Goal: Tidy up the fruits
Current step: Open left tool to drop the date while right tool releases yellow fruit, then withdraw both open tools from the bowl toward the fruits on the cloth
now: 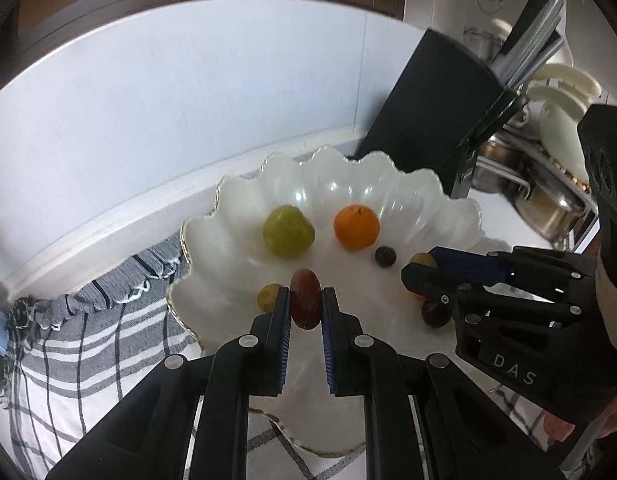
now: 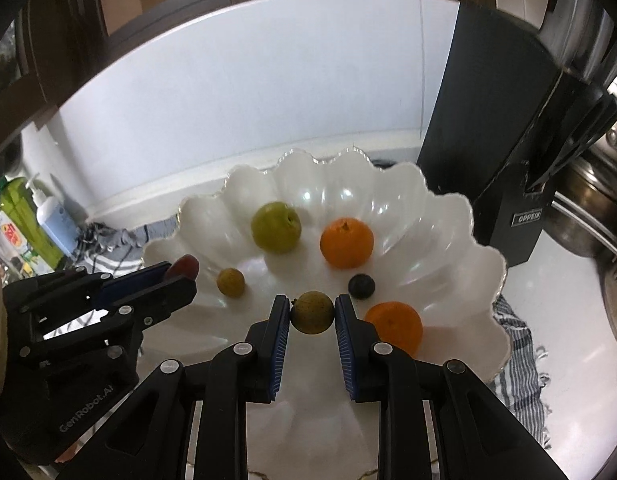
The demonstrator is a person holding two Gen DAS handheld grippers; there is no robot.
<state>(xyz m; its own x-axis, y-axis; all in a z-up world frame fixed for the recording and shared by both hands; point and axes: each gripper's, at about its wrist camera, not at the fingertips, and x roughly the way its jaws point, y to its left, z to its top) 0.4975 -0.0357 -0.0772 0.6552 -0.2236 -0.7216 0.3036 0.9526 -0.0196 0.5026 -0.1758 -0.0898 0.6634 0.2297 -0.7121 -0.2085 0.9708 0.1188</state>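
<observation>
Left gripper (image 1: pixel 306 300): clamped on a reddish oval fruit (image 1: pixel 305 298), held over the near-left part of the white scalloped bowl (image 1: pixel 236 208).
Right gripper (image 2: pixel 312 312): clamped on a small round yellow-green fruit (image 2: pixel 312 312), held over the near middle of the bowl.
Fruit in bowl: a green plum (image 2: pixel 275 227) far left, an orange (image 2: pixel 346 242) far right, a dark berry (image 2: pixel 361 286) just near of it, a second orange (image 2: pixel 394 326) near right, a small yellow-green fruit (image 2: pixel 230 282) left.
Risk, release: both fruits are round and the bowl floor is smooth; let go from this height, they likely roll, knock the small loose fruit, or skip over the low rim onto the striped cloth (image 1: pixel 88 344).
Risk, squeeze: the reddish fruit looks soft; a hard grip may bruise it.
Risk, crowding: the two grippers stand near each other over one bowl; moving inward together could make them collide.
Risk, small fruit: the right pads hold only the sides of a ball, so a tilt may let it slip.
Left view only: a dark reddish fruit (image 1: pixel 436 314) under the right gripper, and metal pots (image 1: pixel 548 208) far right.
Right view only: the second orange in full, bottles (image 2: pixel 36 220) far left, and a label on the black knife block (image 2: pixel 508 184).
</observation>
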